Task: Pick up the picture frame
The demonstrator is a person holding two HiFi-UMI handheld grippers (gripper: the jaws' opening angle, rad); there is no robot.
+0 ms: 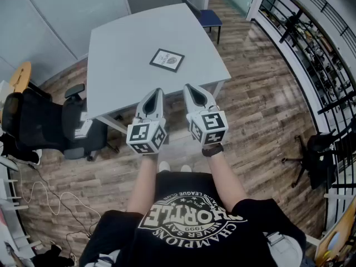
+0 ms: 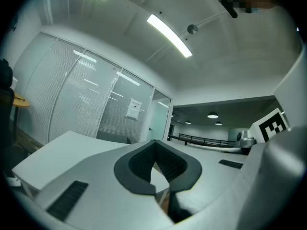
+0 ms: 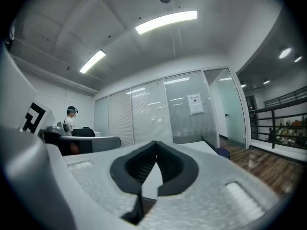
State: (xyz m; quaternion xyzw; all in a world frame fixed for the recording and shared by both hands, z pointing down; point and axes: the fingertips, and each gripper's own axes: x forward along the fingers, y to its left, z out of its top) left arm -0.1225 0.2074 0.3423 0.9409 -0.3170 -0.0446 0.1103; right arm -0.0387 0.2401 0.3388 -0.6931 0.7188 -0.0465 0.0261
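Approach stage: left gripper (image 1: 158,91) and right gripper (image 1: 188,87), both closed and empty, face the picture frame (image 1: 167,59) at twelve o'clock, which likely calls for opening and reaching.

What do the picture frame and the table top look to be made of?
Picture frame: dark rim, likely wood or plastic, too small to tell; pale insert looks like printed paper. Table: smooth matte light-grey top, probably laminate; even colour, no grain.

Picture frame (image 1: 167,59) print too small to read, black chair (image 1: 324,150) cut off at right edge
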